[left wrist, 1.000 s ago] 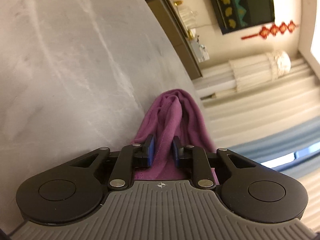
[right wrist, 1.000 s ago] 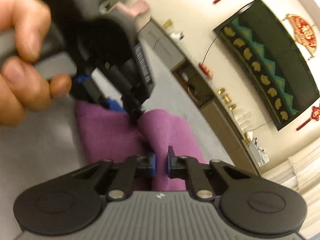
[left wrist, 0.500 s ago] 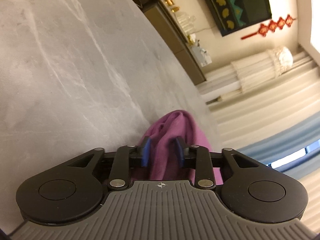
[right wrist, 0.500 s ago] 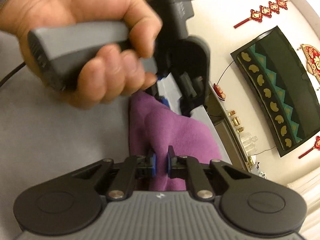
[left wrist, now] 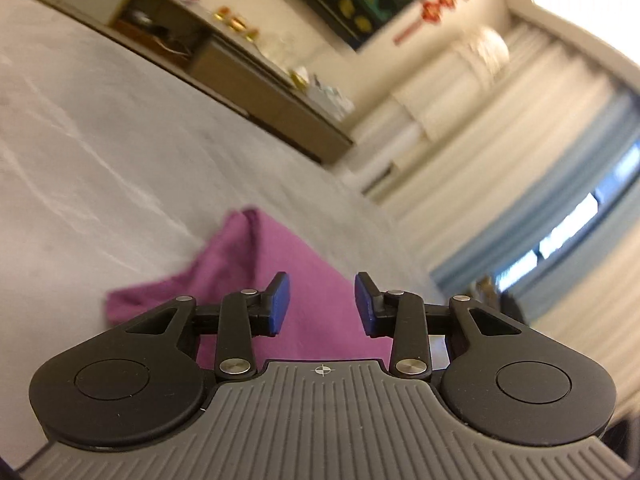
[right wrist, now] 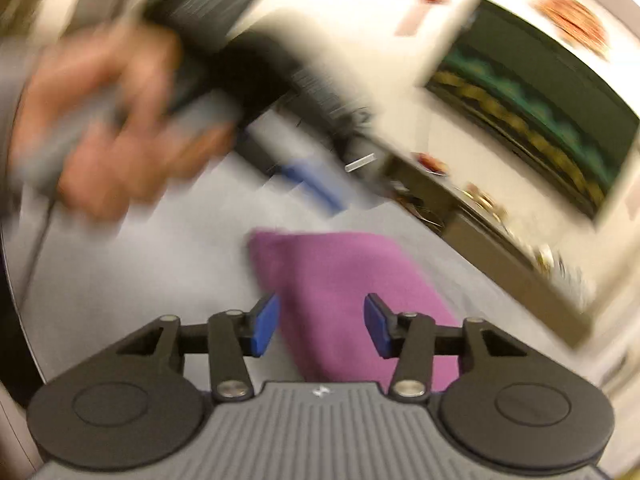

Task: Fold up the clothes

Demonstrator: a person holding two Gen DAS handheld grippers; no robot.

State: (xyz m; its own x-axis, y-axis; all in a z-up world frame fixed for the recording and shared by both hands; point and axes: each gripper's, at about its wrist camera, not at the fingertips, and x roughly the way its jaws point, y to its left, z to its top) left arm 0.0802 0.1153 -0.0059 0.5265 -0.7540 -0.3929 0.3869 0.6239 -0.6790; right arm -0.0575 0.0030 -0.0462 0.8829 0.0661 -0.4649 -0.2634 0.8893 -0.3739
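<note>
Both jaws just opened: left gripper (left wrist: pixel 322 305) and right gripper (right wrist: pixel 320 330) empty above purple cloth (right wrist: pixel 344 292), folded on grey table (left wrist: pixel 100 152). Risk: fold springs open, pads snag fabric.

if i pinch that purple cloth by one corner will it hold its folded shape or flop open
Probably flops: the purple cloth looks soft and thin, its layers lying loose on the table. Likely light. The rumpled end suggests a push would bunch it rather than slide it whole.

Both grippers' fingers (left wrist: pixel 277 307) (right wrist: pixel 264 329) have just opened, releasing the purple cloth (left wrist: pixel 312 276).
</note>
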